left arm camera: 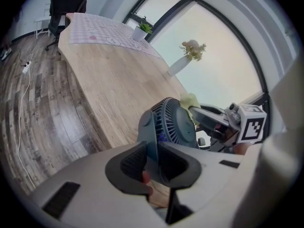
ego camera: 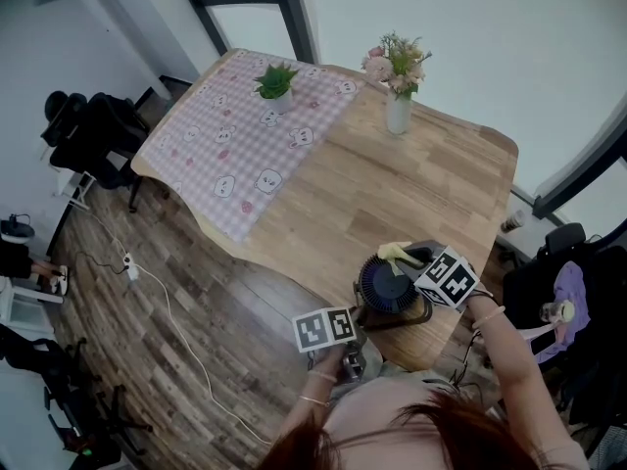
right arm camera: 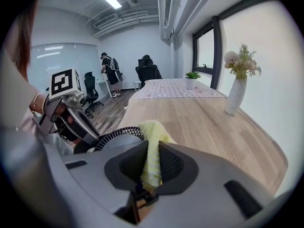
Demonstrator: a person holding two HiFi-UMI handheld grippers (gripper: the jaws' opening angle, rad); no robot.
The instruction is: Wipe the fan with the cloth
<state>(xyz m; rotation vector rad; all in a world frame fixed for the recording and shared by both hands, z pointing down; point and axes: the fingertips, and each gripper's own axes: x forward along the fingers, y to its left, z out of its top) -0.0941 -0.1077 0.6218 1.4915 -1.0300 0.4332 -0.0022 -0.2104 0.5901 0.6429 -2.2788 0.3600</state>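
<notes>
Wooden desk point(ego camera: 392, 189), rounded corners, plank floor around it. Fan point(ego camera: 387, 284): small, dark blue, round grille. It sits at the desk's near edge, directly in front of the person, with the grille tilted upward. Left tool point(left arm camera: 153, 156): jaws drawn narrow and clamped on the fan's dark frame at the side of the grille. The left gripper view shows that frame filling the gap between the pads. Right tool point(right arm camera: 151, 161): jaws nearly together and pinching a yellow cloth point(right arm camera: 153, 136). The cloth rises out of the gap and folds over the rim of the grille. In the head view the cloth lies on the fan's far edge, touching it, with the right tool's marker cube point(ego camera: 447, 277) just beside it. The two tools come at the fan from opposite sides. Far half of the desk: a pink checked tablecloth point(ego camera: 230, 140) over the left end, with a small potted plant point(ego camera: 276, 83) standing on it. A white vase of flowers point(ego camera: 399, 106) stands on bare wood, well apart from the fan. On the floor to the left are a white power strip point(ego camera: 128, 266) and its trailing cable, with black office chairs point(ego camera: 93, 130) beyond the desk's far left corner.
</notes>
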